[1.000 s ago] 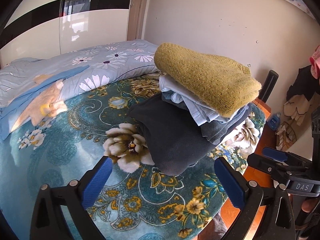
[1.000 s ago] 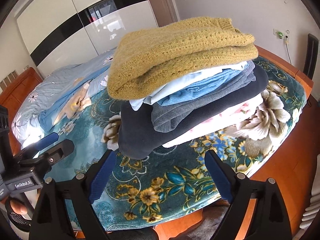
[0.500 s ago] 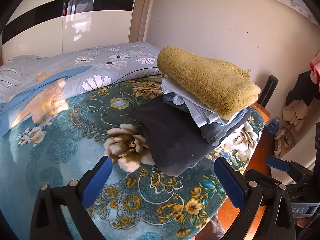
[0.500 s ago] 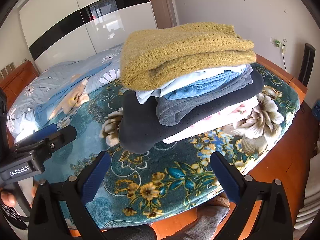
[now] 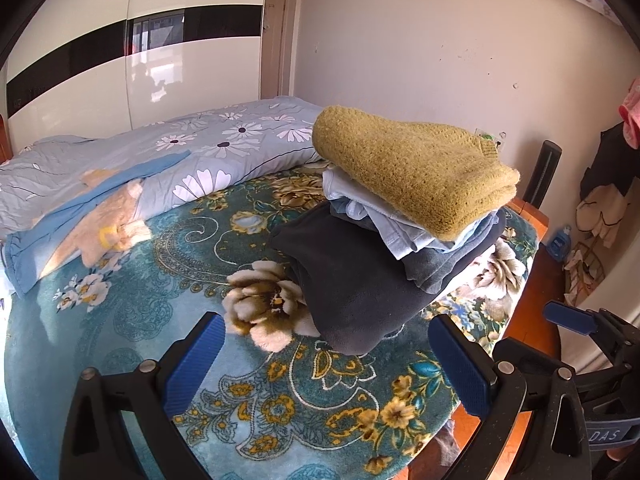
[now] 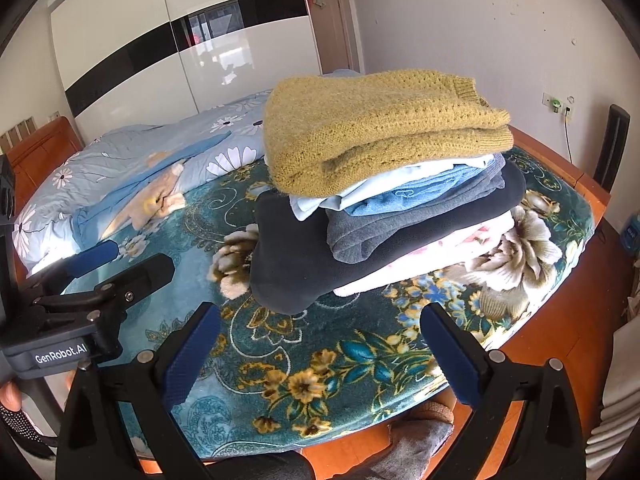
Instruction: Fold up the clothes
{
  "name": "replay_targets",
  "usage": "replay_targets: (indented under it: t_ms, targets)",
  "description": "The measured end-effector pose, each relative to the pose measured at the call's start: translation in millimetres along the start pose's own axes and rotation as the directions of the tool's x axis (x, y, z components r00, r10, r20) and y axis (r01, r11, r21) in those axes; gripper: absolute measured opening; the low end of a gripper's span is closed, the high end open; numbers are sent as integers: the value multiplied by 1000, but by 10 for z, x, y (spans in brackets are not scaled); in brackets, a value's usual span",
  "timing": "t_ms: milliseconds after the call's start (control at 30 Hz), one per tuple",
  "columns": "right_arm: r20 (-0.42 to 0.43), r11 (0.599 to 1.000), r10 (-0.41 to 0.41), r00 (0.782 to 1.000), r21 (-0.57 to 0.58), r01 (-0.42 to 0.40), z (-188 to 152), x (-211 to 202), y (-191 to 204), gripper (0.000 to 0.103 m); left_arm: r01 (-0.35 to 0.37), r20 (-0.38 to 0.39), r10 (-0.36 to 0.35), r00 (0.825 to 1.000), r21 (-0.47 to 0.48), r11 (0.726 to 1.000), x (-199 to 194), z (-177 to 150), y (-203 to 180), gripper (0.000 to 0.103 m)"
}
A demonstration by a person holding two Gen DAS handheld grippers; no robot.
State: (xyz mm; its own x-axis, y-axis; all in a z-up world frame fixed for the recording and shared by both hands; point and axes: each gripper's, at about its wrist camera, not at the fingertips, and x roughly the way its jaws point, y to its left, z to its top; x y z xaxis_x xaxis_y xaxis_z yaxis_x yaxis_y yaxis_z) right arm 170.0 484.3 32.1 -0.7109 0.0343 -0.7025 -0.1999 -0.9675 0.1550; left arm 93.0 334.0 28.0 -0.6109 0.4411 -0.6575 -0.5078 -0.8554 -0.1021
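Folded stack ahead of us on the floral bedspread [image 6: 320, 368]

The stack [image 6: 384, 208], mustard sweater [image 6: 372, 132] topmost, lies straight ahead, well apart; our left gripper [image 5: 326, 354] and right gripper [image 6: 320, 344] both gape wide, empty, roughly equally near.

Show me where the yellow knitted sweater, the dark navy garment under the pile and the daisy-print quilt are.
yellow knitted sweater [image 6: 372, 128], right wrist view, middle of its folded top face.
dark navy garment [image 5: 352, 280], left wrist view, its exposed front part.
daisy-print quilt [image 5: 224, 148], left wrist view, its upper surface among the daisies.
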Motion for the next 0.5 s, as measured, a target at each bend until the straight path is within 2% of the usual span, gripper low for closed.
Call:
replay_targets:
  t_ms: [500]
  targets:
    - [-18,1000,3,1000,-3,-3,-15,29,38,100,-24,2,24,1000,18,1000,12,-30,-25,103]
